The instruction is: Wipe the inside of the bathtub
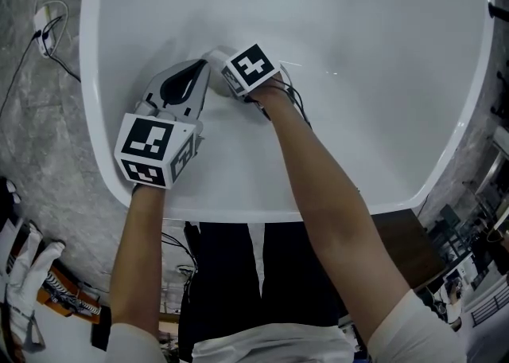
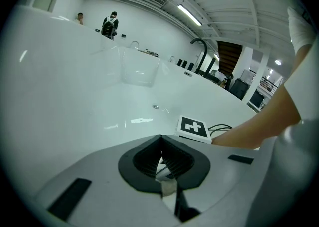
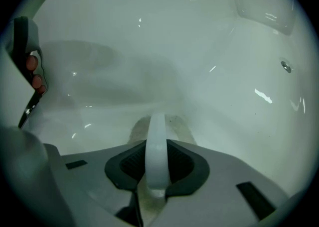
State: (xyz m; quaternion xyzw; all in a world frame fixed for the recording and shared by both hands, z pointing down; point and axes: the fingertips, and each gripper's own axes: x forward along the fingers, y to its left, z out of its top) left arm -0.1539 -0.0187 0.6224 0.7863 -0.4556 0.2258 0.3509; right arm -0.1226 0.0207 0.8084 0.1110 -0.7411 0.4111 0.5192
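Our right claw (image 3: 157, 173) is clenched on the white curved plastic handle (image 3: 157, 144) of a pale scrubbing pad (image 3: 180, 127) pressed against the inner wall of the glossy white bathtub (image 1: 358, 51), left claw (image 2: 162, 164) pinched shut just beside it, so we'd say press flat and overlap strokes.

Left gripper (image 2: 160, 138) closed beside right gripper (image 3: 157, 146) clamping a white handle (image 3: 156, 124).
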